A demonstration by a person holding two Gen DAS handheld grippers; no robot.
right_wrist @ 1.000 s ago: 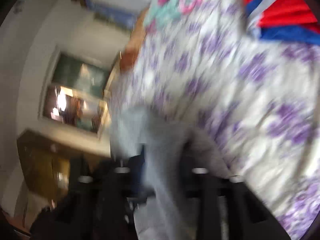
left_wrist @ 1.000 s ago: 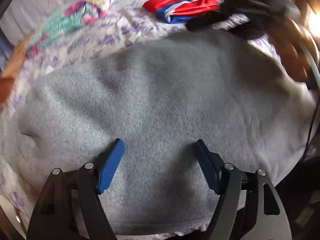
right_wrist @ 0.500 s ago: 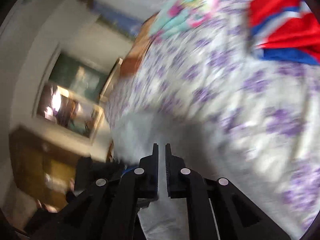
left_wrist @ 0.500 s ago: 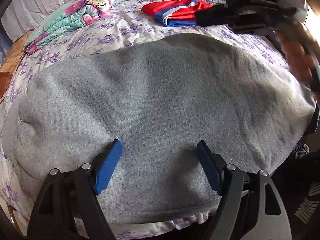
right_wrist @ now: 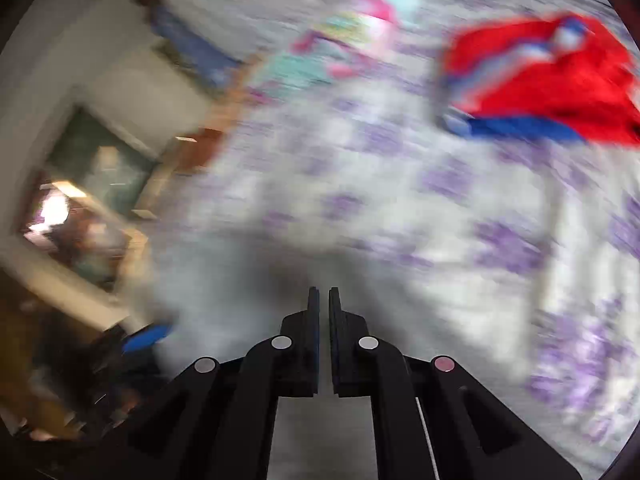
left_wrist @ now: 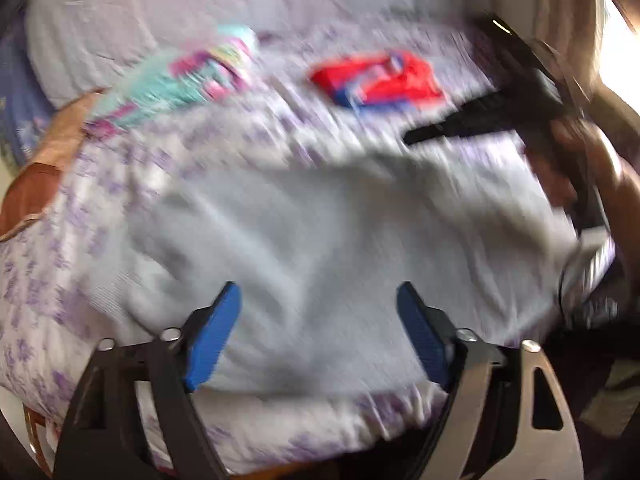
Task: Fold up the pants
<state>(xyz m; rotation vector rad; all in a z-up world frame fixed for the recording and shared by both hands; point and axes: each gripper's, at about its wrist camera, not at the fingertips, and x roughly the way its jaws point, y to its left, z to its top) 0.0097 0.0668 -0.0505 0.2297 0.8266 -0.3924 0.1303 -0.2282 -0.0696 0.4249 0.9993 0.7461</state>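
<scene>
The grey pants [left_wrist: 320, 240] lie spread flat on the bed with the purple-flowered sheet [left_wrist: 80, 280]. My left gripper [left_wrist: 318, 320] is open above the near edge of the pants, holding nothing. My right gripper [right_wrist: 324, 300] is shut, with nothing visible between its jaws. It hovers over the far right part of the pants [right_wrist: 240, 288]. In the left wrist view the right gripper [left_wrist: 424, 134] shows at the upper right, held by a hand. Both views are motion-blurred.
A folded red, white and blue garment [left_wrist: 380, 80] lies at the back of the bed; it also shows in the right wrist view [right_wrist: 540, 88]. A folded teal and pink cloth [left_wrist: 180, 84] lies at the back left. A brown pillow [left_wrist: 36, 184] sits at the left edge.
My left gripper has pulled back and up, so more of the bed shows. My right gripper let go of the grey cloth, closed and lifted away.
</scene>
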